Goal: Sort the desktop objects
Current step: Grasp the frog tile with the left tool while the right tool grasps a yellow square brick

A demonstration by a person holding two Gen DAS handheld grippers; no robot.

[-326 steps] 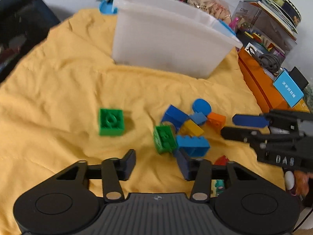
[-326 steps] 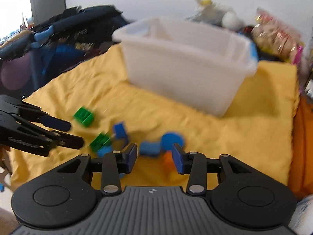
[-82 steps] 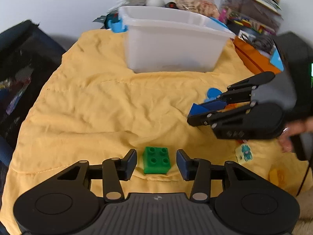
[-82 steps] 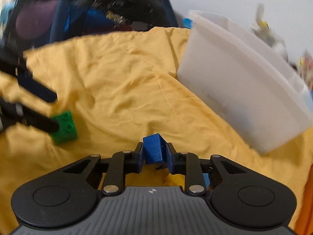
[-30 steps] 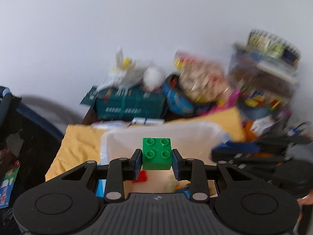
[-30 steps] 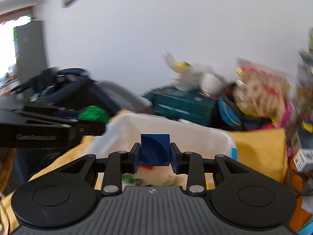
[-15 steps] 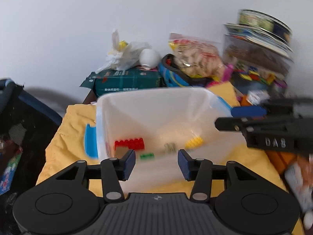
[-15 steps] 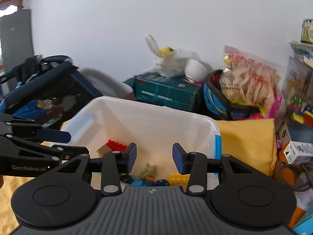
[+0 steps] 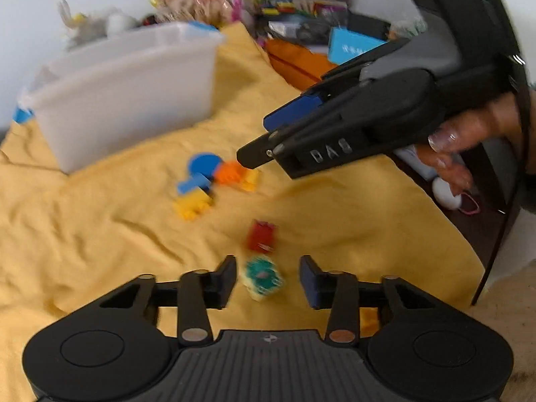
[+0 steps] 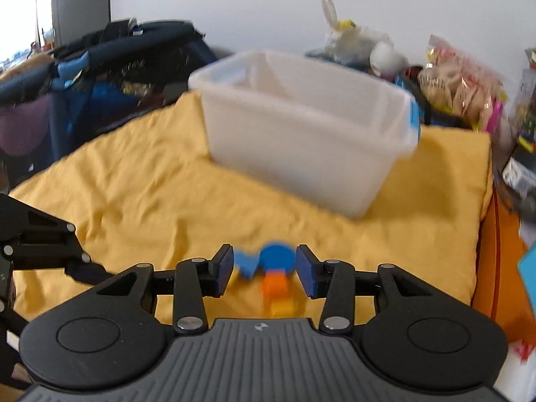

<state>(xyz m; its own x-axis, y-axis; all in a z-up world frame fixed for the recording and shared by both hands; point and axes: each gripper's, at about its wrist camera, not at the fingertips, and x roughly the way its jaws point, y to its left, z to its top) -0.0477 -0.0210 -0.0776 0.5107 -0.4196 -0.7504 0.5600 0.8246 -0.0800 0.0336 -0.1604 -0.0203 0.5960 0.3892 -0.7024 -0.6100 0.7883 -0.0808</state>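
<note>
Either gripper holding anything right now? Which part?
No. Left gripper is open over a teal piece; right gripper is open above the blocks.

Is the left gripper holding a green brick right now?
No, the left gripper is open and empty, with only a teal-printed piece on the cloth between its fingers.

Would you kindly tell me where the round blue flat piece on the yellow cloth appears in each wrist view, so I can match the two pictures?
Left wrist view: the round blue flat piece lies left of centre on the yellow cloth, touching the orange block.
Right wrist view: it sits low at centre, framed between the open jaws of the right gripper.
Shared landmark: the white translucent plastic bin behind it.
</note>
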